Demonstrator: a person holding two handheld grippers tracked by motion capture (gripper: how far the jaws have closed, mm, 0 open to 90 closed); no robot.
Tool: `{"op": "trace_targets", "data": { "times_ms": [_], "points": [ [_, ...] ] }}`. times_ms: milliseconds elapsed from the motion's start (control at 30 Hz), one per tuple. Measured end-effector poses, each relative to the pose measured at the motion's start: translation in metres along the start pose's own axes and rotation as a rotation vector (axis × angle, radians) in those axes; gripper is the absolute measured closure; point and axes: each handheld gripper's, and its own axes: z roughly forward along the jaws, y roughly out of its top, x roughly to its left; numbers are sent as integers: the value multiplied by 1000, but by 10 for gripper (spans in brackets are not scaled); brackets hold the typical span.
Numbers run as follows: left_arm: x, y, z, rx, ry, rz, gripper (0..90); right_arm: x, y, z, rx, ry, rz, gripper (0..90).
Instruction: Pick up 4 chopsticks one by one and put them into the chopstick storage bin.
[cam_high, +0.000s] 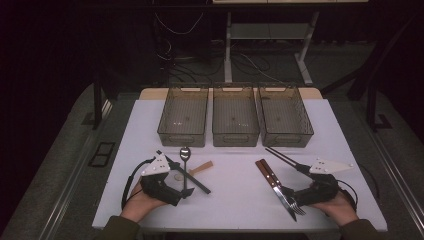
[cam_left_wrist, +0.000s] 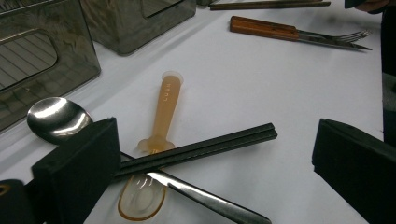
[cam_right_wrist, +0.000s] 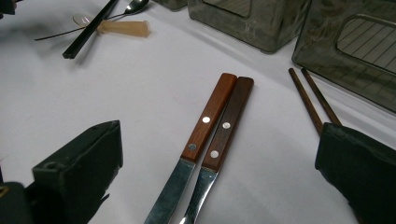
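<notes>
Both grippers rest on the white desk (cam_high: 240, 200) with fingers spread wide, holding nothing. The left gripper (cam_left_wrist: 210, 172) sits over black chopsticks (cam_left_wrist: 205, 147) crossing a spoon (cam_left_wrist: 58, 119) and an amber scoop (cam_left_wrist: 163, 112). The right gripper (cam_right_wrist: 219, 172) faces a wood-handled knife (cam_right_wrist: 208, 119) and fork (cam_right_wrist: 229, 123) lying side by side, brown chopsticks (cam_right_wrist: 310, 95) just beside them.

The amber plastic spoon (cam_left_wrist: 161, 121) bears embossed lettering on its handle, too small to read.
</notes>
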Motion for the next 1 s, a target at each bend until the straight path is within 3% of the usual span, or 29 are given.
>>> {"op": "trace_targets", "data": {
  "times_ms": [167,467,733,1000],
  "points": [
    [4,1,-1,0,12,-8,46,-1,0,0,9,7,9,10],
    [14,4,-6,2,15,-27,242,-1,1,-1,2,7,12,10],
    [25,7,-11,4,77,-33,418,0,2,0,6,7,9,10],
    [41,10,-11,43,148,-21,671,-1,2,0,5,6,11,10]
  ]
}}
